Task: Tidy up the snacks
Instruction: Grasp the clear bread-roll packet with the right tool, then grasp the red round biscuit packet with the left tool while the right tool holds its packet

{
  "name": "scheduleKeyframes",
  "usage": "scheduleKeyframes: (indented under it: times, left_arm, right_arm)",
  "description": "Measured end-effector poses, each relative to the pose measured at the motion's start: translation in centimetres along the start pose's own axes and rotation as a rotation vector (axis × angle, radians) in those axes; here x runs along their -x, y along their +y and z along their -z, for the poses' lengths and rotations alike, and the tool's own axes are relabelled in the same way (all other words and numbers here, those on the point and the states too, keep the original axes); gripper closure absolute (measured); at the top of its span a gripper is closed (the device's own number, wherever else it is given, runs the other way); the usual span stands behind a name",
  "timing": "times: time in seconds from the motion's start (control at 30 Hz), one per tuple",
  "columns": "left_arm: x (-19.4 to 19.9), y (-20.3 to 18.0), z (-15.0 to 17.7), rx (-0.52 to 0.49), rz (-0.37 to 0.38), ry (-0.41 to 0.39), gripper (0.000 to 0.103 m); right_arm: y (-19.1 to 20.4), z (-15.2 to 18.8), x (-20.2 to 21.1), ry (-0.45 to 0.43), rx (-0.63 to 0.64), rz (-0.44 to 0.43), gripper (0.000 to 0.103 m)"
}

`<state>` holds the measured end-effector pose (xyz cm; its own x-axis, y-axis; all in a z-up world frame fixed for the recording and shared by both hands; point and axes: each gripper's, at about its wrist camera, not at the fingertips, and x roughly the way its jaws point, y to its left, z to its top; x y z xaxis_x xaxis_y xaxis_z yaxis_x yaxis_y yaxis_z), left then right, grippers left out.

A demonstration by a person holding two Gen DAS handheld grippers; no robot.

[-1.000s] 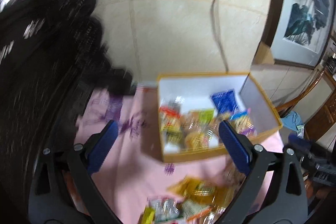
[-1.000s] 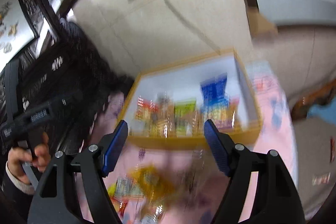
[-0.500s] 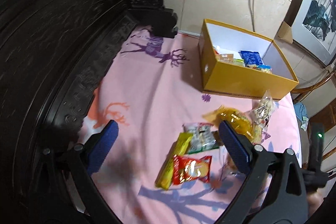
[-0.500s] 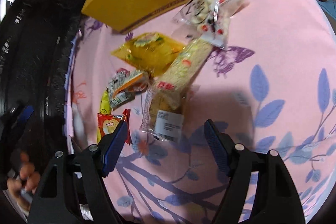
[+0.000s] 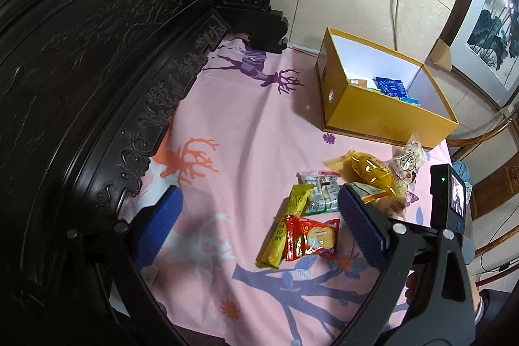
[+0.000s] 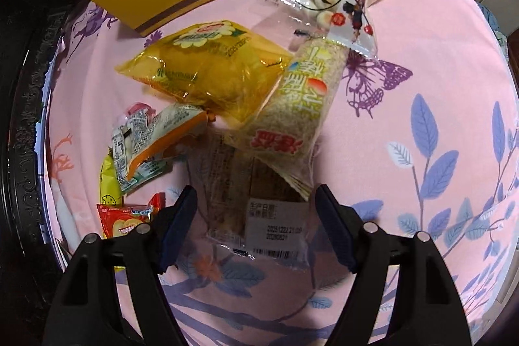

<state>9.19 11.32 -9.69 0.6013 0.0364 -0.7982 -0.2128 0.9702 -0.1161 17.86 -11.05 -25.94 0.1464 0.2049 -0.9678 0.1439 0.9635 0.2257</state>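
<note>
- Right gripper [image 6: 254,209], jaws spread and empty, straddles the clear labelled packet [image 6: 256,209]; its long axis runs straight ahead.
- Left gripper [image 5: 259,226], also spread, hangs farther off.

Pink patterned cloth [image 5: 259,125], yellow box [image 5: 382,115], snack packets [image 6: 207,73]
</note>
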Motion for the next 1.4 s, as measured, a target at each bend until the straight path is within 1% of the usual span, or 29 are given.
scheduleKeyframes:
  times: [0.2,0.33,0.37,0.4,0.43,0.47,0.6,0.7,0.73,0.8,0.93,1.0,1.13,1.27,1.33,1.4]
  left_arm:
    - [-0.2,0.2,0.4,0.009,0.001,0.013,0.005]
    - [0.0,0.0,0.7,-0.003,-0.002,0.015,0.005]
    - [0.1,0.0,0.7,-0.004,-0.002,0.015,0.005]
    - [0.1,0.0,0.8,-0.005,-0.003,0.014,0.005]
    - [0.1,0.0,0.8,-0.007,-0.004,0.014,0.005]
    - [0.1,0.0,1.0,-0.009,-0.007,0.015,0.005]
    - [-1.0,-0.6,1.7,-0.038,-0.02,0.025,0.005]
    - [-2.9,-2.1,2.8,-0.128,-0.013,0.07,0.005]
    - [-3.4,-2.6,3.1,-0.158,-0.015,0.081,0.005]
    - [-5.0,-4.1,4.2,-0.225,-0.006,0.109,0.005]
    - [-7.6,-6.4,5.6,-0.278,0.01,0.171,0.005]
    - [-9.0,-7.3,5.8,-0.283,0.006,0.206,0.005]
    - [-11.3,-8.2,6.3,-0.259,-0.001,0.263,0.005]
    - [-12.6,-9.1,6.5,-0.267,-0.008,0.29,0.005]
    - [-13.0,-9.6,6.7,-0.273,-0.001,0.296,0.005]
    - [-13.2,-10.4,7.1,-0.292,0.024,0.302,0.006]
  right_arm:
    - [2.4,0.2,-0.9,-0.017,0.032,0.059,0.027]
    - [3.0,0.4,-1.2,-0.04,0.063,0.09,0.027]
    - [3.0,0.5,-1.2,-0.045,0.066,0.095,0.031]
    - [3.0,0.6,-1.1,-0.049,0.073,0.105,0.039]
    - [2.8,0.8,-0.8,-0.056,0.085,0.106,0.044]
    - [2.2,0.8,-0.7,-0.057,0.097,0.087,0.047]
    - [-0.2,0.9,0.0,-0.043,0.116,-0.009,0.048]
    - [-2.9,1.7,0.5,0.002,0.055,-0.111,0.048]
    - [-3.4,2.0,0.8,0.01,0.041,-0.125,0.048]
    - [-5.0,2.5,1.4,0.011,0.015,-0.134,0.048]
    - [-7.0,3.1,2.3,-0.005,-0.023,-0.146,0.048]
    - [-7.9,3.2,2.7,-0.012,-0.043,-0.156,0.048]
    - [-9.1,3.5,3.2,-0.018,-0.062,-0.172,0.048]
    - [-9.6,3.7,3.3,-0.02,-0.076,-0.188,0.048]
    - [-10.0,3.6,3.3,-0.016,-0.081,-0.199,0.048]
    - [-10.5,3.6,3.4,-0.012,-0.087,-0.211,0.048]
